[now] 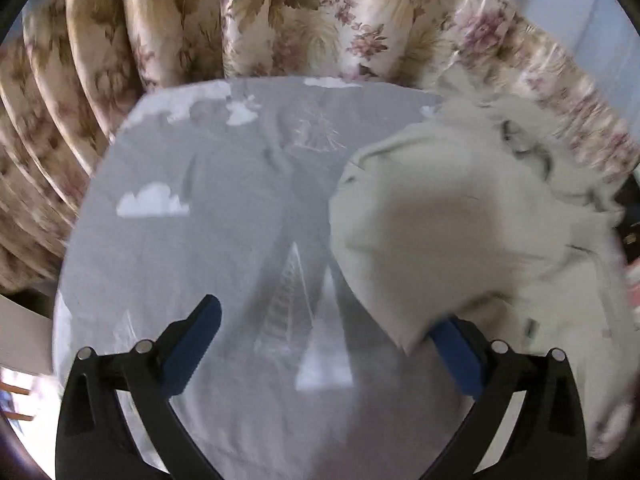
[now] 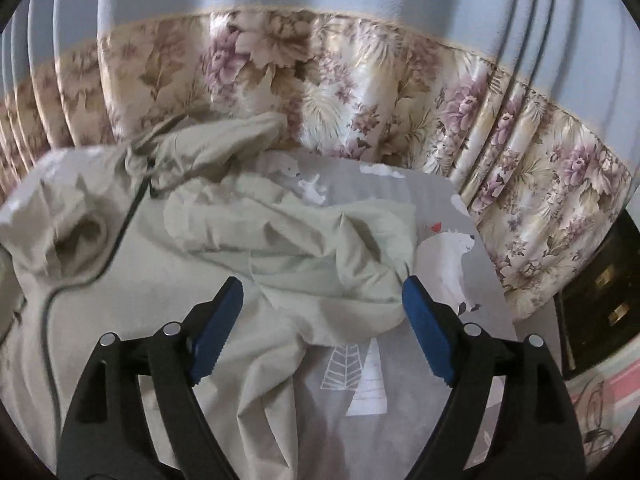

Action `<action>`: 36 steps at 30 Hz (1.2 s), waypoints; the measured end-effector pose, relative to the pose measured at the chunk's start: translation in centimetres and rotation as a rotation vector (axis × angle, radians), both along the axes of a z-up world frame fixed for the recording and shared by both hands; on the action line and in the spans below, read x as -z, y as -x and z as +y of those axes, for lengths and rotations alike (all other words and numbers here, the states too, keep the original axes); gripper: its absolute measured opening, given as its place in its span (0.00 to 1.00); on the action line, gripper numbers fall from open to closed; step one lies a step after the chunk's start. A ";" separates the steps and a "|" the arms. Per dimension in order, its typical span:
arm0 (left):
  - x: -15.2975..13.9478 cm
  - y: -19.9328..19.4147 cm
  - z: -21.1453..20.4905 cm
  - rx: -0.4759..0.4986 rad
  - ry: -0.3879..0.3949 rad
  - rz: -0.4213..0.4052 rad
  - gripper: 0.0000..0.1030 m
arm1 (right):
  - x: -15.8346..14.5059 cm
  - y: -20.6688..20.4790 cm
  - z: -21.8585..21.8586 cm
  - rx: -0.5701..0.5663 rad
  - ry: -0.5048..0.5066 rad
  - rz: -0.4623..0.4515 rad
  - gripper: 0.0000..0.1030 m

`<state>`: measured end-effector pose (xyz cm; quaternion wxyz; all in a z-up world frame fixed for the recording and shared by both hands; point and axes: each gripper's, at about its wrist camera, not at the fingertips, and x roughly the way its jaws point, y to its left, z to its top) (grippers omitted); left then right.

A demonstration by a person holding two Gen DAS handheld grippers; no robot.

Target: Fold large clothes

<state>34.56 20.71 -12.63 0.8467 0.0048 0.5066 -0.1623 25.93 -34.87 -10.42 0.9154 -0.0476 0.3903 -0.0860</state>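
A large pale beige garment [image 1: 460,224] lies crumpled on the right side of a table under a grey printed cloth [image 1: 224,216]. My left gripper [image 1: 332,320] is open; a corner of the garment drapes over its right finger [image 1: 460,356], and nothing is between the jaws. In the right wrist view the garment [image 2: 248,240] lies bunched across the left and middle, with a dark drawstring [image 2: 120,232] trailing over it. My right gripper [image 2: 320,300] is open just above a fold of the garment, holding nothing.
A floral curtain [image 1: 280,20] hangs behind the table and also shows in the right wrist view [image 2: 360,92]. The grey cloth [image 2: 440,264] shows white bears and trees. A dark cabinet [image 2: 600,292] stands at the right.
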 end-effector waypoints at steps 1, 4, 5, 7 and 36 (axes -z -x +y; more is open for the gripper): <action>-0.3 0.4 0.7 0.004 0.028 0.014 0.98 | 0.4 0.1 -0.3 0.007 0.000 0.004 0.80; -1.6 1.1 1.9 -0.035 0.011 -0.017 0.98 | 0.7 0.6 -0.7 0.019 -0.010 0.004 0.80; -2.2 1.1 2.0 -0.070 -0.051 -0.058 0.98 | 0.7 0.8 -0.7 0.021 -0.009 0.004 0.80; -3.3 1.1 1.5 -0.136 -0.204 -0.155 0.98 | 0.7 1.0 -0.6 0.020 0.002 0.005 0.80; -5.5 -1.1 -9.8 -0.071 -0.391 -0.384 0.98 | 1.6 -10.7 19.3 -0.338 0.064 0.118 0.12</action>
